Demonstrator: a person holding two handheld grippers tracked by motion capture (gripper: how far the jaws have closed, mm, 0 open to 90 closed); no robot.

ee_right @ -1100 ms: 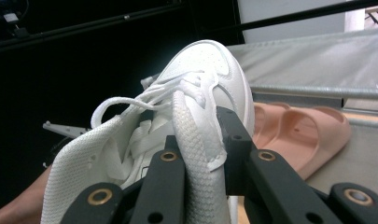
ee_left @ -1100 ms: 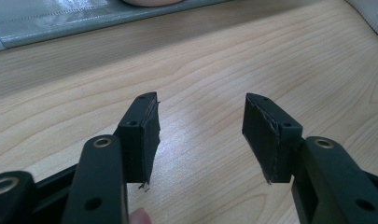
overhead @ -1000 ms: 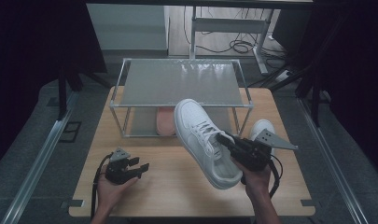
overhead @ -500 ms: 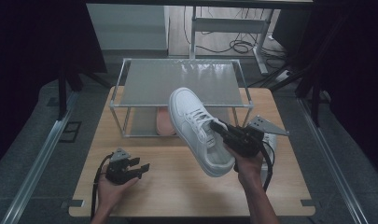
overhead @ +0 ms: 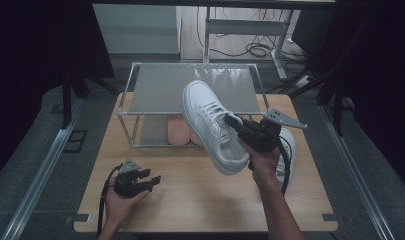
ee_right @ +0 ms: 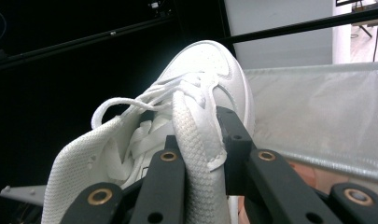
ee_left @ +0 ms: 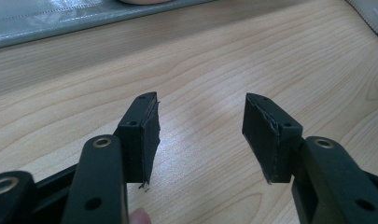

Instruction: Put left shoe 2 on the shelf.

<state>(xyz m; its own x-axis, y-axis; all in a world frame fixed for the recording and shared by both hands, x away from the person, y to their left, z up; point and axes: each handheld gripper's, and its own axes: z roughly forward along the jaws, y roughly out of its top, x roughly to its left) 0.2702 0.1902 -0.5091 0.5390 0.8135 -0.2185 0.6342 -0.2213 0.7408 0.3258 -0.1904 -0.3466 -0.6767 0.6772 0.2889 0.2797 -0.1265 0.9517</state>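
High view: a white shoe (overhead: 213, 126) is held in the air by the right hand-held gripper (overhead: 240, 129), in front of the rack (overhead: 190, 87) and partly over its top shelf, toe toward the rack. A pink shoe (overhead: 179, 129) is seen on the rack's lower level. A second white shoe (overhead: 288, 145) lies on the table (overhead: 200, 195), to the right of the rack and behind the right hand. The left hand-held gripper (overhead: 149, 181) is held low over the table, well in front of the rack's left corner, its jaws apart with nothing between them.

Left gripper view: the two black jaws stand apart over bare table, with the rack's edge (ee_left: 84, 21) beyond them.

Right gripper view: the shoe's (ee_right: 196, 93) tongue (ee_right: 196, 140) is clamped between the jaws, with the rack's shelf (ee_right: 317, 116) behind the shoe.
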